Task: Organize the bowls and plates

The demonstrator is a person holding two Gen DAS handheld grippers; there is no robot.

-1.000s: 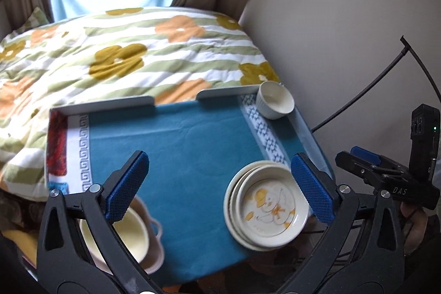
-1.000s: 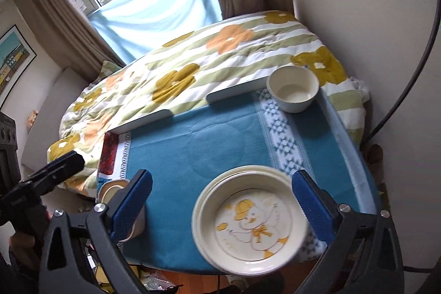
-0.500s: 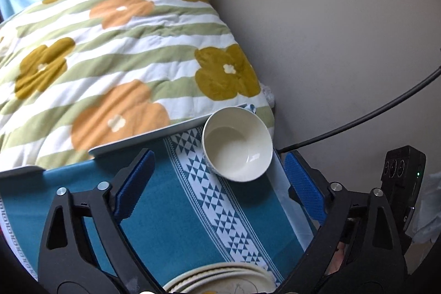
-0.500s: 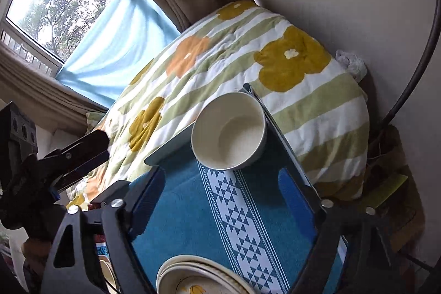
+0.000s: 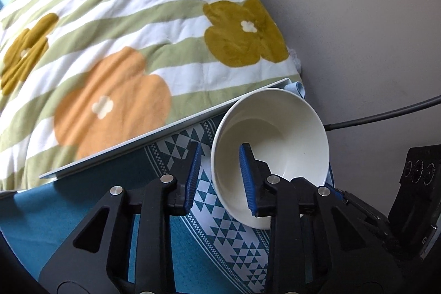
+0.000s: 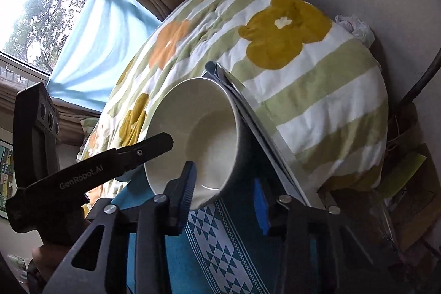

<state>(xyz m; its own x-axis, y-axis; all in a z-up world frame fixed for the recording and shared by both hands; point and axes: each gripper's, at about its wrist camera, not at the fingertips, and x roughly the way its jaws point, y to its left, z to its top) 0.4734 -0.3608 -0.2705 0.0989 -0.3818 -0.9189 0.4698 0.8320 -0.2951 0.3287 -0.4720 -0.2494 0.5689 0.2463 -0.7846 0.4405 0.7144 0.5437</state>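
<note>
Two tongs, left [image 5: 219,175] and right [image 6: 224,192], each closing astride one white bowl's [image 5: 275,134] rim at the surface's [image 5: 82,211] far right corner.

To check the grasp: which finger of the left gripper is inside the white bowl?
The right-hand finger in the picture: it is inside the white bowl, the other outside the rim. The left gripper's jaws are closing.
</note>
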